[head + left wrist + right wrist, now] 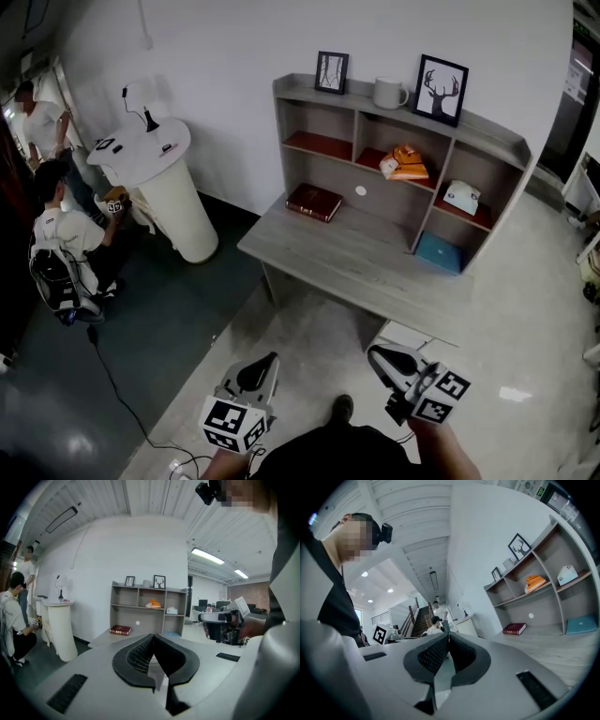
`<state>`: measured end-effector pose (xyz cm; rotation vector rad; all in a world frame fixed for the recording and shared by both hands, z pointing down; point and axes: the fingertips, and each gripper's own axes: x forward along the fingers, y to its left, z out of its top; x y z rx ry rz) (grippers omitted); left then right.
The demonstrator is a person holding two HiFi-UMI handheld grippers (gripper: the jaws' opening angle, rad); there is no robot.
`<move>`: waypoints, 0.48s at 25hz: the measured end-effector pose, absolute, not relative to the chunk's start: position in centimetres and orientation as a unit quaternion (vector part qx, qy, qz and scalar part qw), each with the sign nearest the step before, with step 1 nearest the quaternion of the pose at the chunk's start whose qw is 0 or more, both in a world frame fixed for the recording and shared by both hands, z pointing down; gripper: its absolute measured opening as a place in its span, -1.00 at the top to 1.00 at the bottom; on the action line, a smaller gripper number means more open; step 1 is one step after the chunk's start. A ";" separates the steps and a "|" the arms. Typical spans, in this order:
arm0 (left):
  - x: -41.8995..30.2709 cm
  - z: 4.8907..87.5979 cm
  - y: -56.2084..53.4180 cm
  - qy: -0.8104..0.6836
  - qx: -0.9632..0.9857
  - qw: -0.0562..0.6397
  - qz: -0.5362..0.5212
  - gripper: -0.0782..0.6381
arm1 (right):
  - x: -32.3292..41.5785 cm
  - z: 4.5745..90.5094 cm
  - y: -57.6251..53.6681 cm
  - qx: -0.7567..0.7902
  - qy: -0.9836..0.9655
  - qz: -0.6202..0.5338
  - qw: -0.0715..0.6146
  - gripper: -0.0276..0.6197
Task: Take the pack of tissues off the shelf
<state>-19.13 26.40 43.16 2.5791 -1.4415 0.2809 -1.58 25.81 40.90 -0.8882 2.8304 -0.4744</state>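
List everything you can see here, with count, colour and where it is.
desk with shelves: one, grey, by the wall
picture frames: two, black, on top
mug: one, white, between them
bundle: one, orange, upper middle compartment
pack of tissues: one, white, upper right compartment
book: one, dark red, desk surface
flat item: one, blue, lower right compartment
round stand: one, white, left
people: two, far left
left gripper: one, grey, shut, empty
right gripper: one, grey, shut, empty
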 end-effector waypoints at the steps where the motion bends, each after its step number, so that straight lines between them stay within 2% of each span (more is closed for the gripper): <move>1: -18.6 42.7 25.1 -0.484 0.866 0.081 0.095 0.74 | -1.0 40.6 24.5 -0.295 0.940 -0.155 0.073 0.86; 12: -12.8 41.2 14.0 -0.476 0.872 0.071 0.093 0.74 | 4.4 40.9 15.2 -0.293 0.939 -0.168 0.071 0.86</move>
